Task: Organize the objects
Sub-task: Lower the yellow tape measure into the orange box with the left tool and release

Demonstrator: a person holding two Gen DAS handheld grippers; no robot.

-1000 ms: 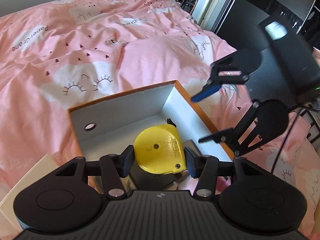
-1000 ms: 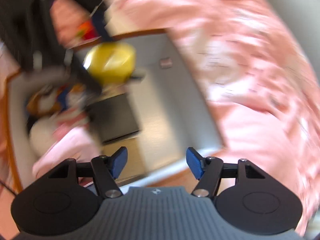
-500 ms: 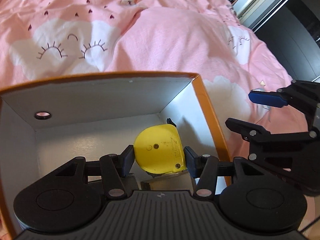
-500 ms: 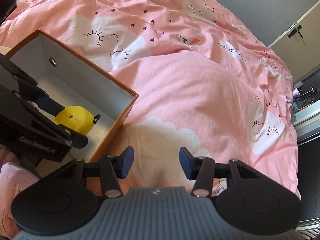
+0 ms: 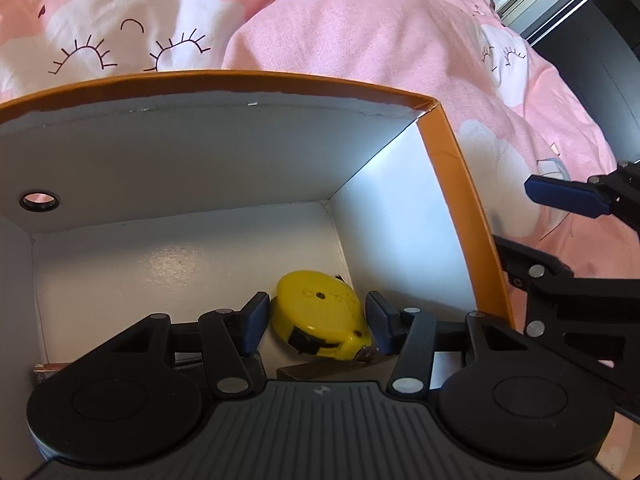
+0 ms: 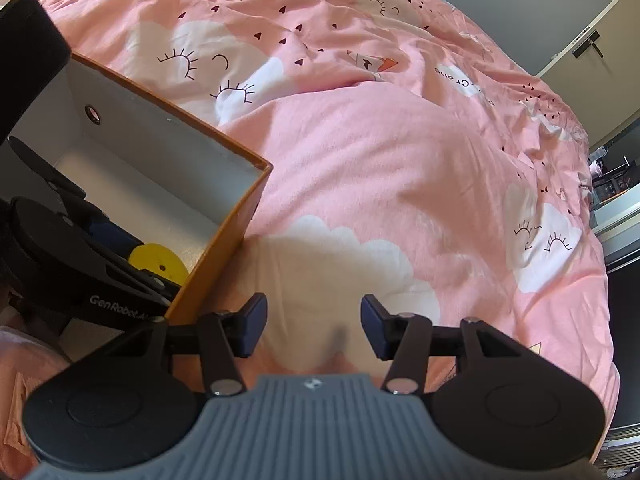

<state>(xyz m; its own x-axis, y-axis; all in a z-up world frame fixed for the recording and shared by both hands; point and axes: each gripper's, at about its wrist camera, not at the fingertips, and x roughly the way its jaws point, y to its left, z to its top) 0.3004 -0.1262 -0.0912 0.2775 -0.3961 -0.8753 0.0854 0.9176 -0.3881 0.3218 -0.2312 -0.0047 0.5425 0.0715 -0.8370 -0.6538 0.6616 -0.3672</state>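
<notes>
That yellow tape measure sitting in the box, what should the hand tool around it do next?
Probably lift the left gripper straight up: its pads look parted from the yellow tape measure, which seems to rest on the orange box floor.

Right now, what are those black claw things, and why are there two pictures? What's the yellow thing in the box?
Those claws are grabbing tools. A person holds one in each hand, and each carries a camera looking along its two fingers, so you get two pictures. The left gripper is inside an orange box with white walls. The yellow thing is a tape measure. It sits low in the box between the blue pads, with small gaps either side, so it seems let go. The right gripper is open and empty, over the pink blanket beside the box.
</notes>
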